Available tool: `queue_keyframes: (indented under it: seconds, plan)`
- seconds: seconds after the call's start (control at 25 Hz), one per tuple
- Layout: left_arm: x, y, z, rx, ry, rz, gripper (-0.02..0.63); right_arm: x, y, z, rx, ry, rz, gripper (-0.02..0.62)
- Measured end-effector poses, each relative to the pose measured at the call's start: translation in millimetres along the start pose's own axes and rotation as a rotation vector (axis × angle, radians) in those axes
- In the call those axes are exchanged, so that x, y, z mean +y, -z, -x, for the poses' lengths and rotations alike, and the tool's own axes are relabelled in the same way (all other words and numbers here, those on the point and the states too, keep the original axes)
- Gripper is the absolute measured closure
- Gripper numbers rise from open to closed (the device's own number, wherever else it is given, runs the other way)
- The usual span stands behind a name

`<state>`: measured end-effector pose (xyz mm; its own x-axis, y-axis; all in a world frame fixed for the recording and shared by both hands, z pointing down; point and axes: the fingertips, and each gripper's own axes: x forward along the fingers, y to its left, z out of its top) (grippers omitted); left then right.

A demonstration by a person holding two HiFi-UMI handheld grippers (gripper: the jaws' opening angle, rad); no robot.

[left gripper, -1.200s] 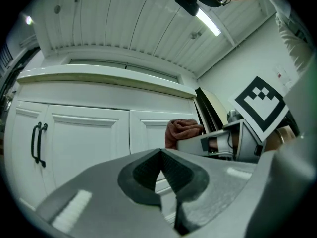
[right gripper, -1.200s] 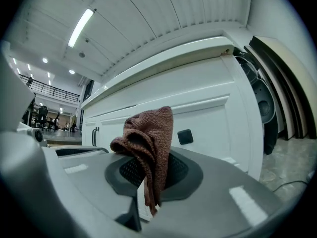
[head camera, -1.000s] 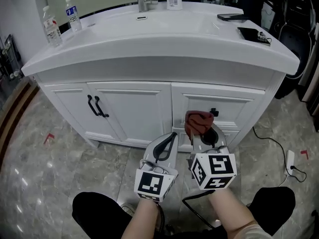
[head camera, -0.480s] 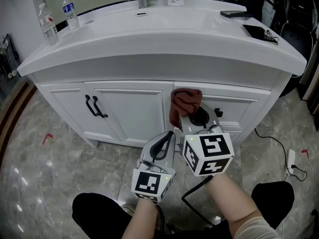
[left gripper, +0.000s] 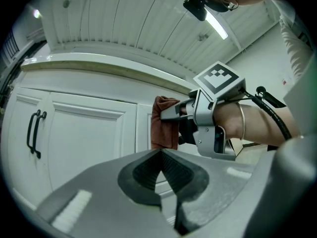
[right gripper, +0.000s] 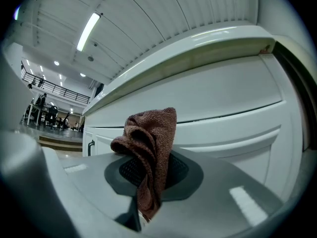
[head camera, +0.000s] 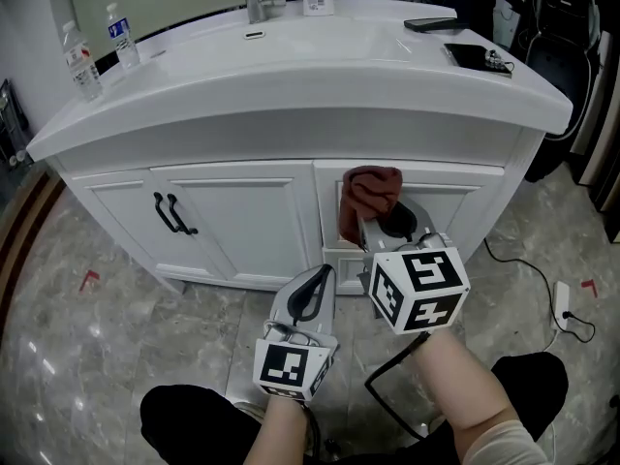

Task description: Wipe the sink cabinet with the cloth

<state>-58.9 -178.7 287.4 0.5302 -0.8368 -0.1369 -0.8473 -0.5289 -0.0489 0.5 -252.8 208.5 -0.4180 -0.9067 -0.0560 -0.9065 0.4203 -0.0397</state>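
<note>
- My right tool [head camera: 381, 223] pinches the red-brown cloth [head camera: 371, 190], jaws clamped on its folds
- Cloth sits at the sink cabinet [head camera: 242, 223] front, top of the right-hand panel, under the basin rim [head camera: 291, 103]
- My left tool [head camera: 318, 279] hangs lower, just beside the right one, jaws pressed together, empty

The head view looks steeply down from above onto the sink cabinet [head camera: 242, 221] front and the floor [head camera: 97, 356]. The left gripper view sits low and close, facing up at the cabinet doors [left gripper: 84, 138]. The right gripper view faces the drawer front [right gripper: 233, 133] from nearer. All three share the cloth [head camera: 371, 190].
</note>
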Motion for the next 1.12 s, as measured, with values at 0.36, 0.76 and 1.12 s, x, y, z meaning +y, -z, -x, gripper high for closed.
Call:
queue_keyframes:
  seconds: [0.36,0.76,1.12]
  plan:
    - [-25.0,-4.0,-4.1,0.012,0.027,-0.028,0.605,-46.4,-3.5,28.0,0.005,0.061,-0.017,0.508]
    - [-63.5,3.0,-23.3,0.020,0.102,-0.022,0.605,-100.0,-7.9,62.7,-0.001,0.173,-0.002,0.511]
    - [-85.3,12.6,-23.7,0.032,0.143,0.009,0.605,-153.0,-10.9,95.2,0.029,0.303,0.022,0.512]
